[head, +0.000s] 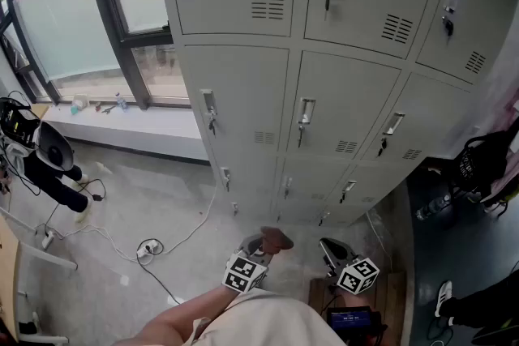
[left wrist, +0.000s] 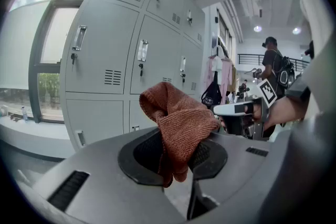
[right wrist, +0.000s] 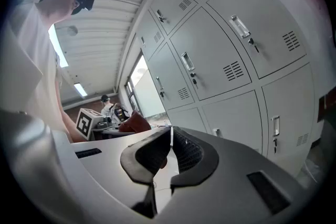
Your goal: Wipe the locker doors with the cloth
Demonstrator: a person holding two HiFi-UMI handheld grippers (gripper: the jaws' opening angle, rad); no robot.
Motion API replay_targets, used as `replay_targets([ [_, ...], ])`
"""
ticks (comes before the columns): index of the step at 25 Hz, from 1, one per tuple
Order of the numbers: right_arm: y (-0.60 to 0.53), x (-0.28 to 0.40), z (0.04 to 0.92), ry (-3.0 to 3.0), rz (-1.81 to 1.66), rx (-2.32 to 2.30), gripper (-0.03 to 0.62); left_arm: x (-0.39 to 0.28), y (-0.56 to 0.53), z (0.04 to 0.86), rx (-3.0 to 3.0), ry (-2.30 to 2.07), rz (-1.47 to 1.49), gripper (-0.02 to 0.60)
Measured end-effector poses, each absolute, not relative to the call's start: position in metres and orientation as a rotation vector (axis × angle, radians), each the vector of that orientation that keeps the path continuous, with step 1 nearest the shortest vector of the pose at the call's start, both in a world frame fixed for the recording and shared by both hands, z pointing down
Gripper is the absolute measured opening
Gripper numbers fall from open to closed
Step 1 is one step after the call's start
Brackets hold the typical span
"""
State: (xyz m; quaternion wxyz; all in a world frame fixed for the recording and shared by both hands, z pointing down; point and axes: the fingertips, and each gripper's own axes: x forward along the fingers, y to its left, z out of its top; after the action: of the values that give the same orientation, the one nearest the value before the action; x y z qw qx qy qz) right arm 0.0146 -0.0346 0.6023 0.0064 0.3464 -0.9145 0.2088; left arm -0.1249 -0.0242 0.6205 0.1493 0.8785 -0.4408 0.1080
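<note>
My left gripper (left wrist: 177,157) clamped the rust-brown cloth (left wrist: 181,120), which was bunched with its long axis roughly upright out of the jaws. Its folded top leaned toward the locker doors (left wrist: 100,55), apart from them. My right gripper (right wrist: 170,152) was pinched closed on nothing, beside the left.

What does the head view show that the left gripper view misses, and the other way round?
Head view only: a white cable trailing across the floor, and the marker cube on the left gripper. Left gripper view only: its fingers closed on the rust cloth, a person with a backpack and ceiling lights. Both: the grey lockers, the cloth and the right gripper.
</note>
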Motion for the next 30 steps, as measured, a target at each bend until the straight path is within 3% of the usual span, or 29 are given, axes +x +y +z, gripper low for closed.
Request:
replay_targets([
  [13, -0.111, -0.052, 0.584, -2.853, 0.668, 1.107, 0.023, -0.181, -0.125, 0.557, 2.581, -1.218, 0.185, 0.08],
  [19, -0.133, -0.046, 0.584, -2.885, 0.684, 1.097, 0.023, -0.175, -0.187, 0.436, 2.715, -1.308, -0.003, 0.08],
  [30, -0.18, 0.011, 0.567, -2.987, 0.656, 1.007, 0.023, -0.182, -0.277, 0.24, 2.779, -1.883, -0.096, 0.078],
])
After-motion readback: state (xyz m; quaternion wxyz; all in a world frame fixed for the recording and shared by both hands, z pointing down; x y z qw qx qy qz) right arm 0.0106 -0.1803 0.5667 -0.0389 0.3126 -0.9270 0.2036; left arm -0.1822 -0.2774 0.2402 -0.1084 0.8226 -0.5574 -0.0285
